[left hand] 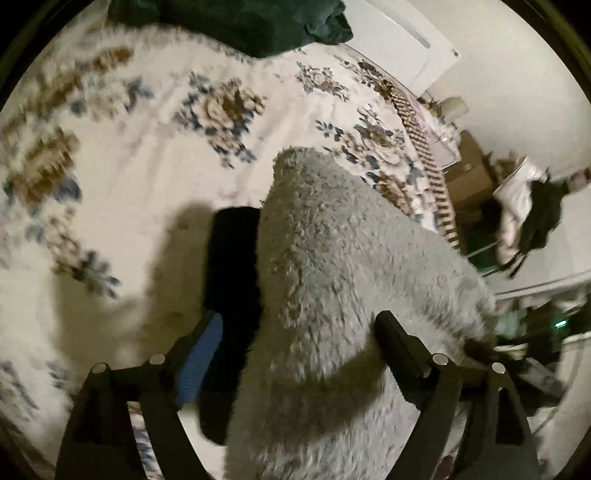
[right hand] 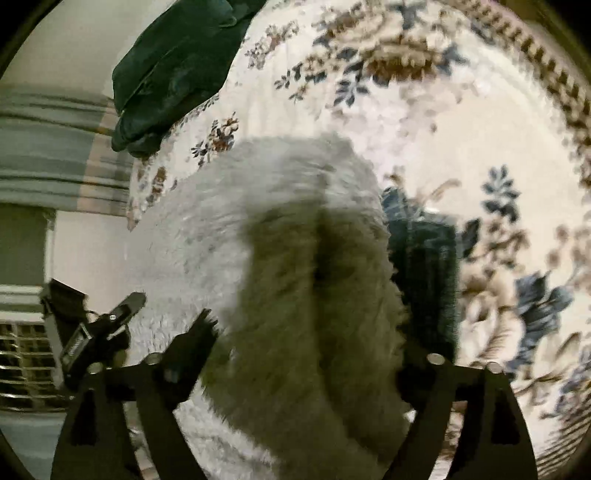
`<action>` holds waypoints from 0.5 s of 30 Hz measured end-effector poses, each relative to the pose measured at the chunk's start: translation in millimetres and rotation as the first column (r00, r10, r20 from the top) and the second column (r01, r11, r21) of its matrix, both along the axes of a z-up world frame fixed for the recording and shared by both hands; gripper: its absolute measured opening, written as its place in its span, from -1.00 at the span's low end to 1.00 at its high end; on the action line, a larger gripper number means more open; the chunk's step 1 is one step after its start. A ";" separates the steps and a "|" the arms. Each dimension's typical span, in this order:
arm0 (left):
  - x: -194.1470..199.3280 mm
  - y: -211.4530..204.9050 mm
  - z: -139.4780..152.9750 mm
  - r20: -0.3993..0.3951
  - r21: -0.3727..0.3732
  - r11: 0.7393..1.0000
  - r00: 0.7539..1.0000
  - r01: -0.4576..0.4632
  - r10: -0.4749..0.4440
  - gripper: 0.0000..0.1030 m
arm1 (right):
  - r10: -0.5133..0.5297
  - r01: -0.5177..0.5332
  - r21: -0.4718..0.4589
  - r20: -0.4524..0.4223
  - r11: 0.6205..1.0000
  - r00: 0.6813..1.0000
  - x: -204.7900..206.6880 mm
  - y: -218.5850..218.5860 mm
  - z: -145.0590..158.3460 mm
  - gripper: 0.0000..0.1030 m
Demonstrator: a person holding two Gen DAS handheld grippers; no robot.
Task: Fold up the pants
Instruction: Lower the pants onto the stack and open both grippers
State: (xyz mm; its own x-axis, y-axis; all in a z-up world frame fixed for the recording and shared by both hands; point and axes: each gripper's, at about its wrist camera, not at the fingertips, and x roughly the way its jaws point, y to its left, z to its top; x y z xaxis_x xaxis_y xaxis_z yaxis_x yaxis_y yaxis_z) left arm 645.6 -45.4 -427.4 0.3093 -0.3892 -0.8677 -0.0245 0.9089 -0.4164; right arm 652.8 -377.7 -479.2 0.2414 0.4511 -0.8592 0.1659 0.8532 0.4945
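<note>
Pants (left hand: 351, 277): shaggy grey fleece, bunched (blurred).
Left claw (left hand: 306, 332): pinching pants.
Right claw (right hand: 306, 332): pinching pants (right hand: 295, 277).
Bed (left hand: 147, 166): floral quilt.

Dim warm light, motion blur — fisheye-warped, dark-vignetted edges

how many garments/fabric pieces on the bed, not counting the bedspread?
2. Fluffy grey pants between both claws, over the floral bedspread; dark green cloth bunched at the bed's far edge. More may be hidden underneath.
</note>
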 end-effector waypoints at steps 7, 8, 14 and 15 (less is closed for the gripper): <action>-39.4 -26.1 35.2 0.076 0.225 0.972 0.993 0.067 -0.086 0.71 | 0.012 0.044 -0.386 0.142 0.922 0.990 -51.0 29.2 66.6 1.00; -42.1 -28.4 38.5 0.084 0.241 0.968 0.992 0.071 -0.093 0.71 | 0.006 0.062 -0.423 0.158 0.904 0.987 -61.8 33.4 76.4 1.00; -88.5 -48.1 77.7 0.160 0.339 0.937 0.977 0.079 -0.141 0.71 | -0.013 0.135 -0.545 0.221 0.828 0.975 -121.7 56.7 120.9 1.00; -96.1 -49.4 84.2 0.169 0.345 0.936 0.976 0.074 -0.139 0.71 | -0.016 0.141 -0.545 0.228 0.827 0.973 -132.8 58.6 129.0 1.00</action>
State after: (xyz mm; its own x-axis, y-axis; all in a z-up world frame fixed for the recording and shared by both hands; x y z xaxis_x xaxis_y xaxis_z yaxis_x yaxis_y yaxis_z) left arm 549.5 -94.8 -343.2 0.4522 -0.1260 -0.8830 0.1291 0.9888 -0.0750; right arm 519.9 -319.2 -350.1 0.4535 -0.1142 -0.8839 0.1931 0.9808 -0.0276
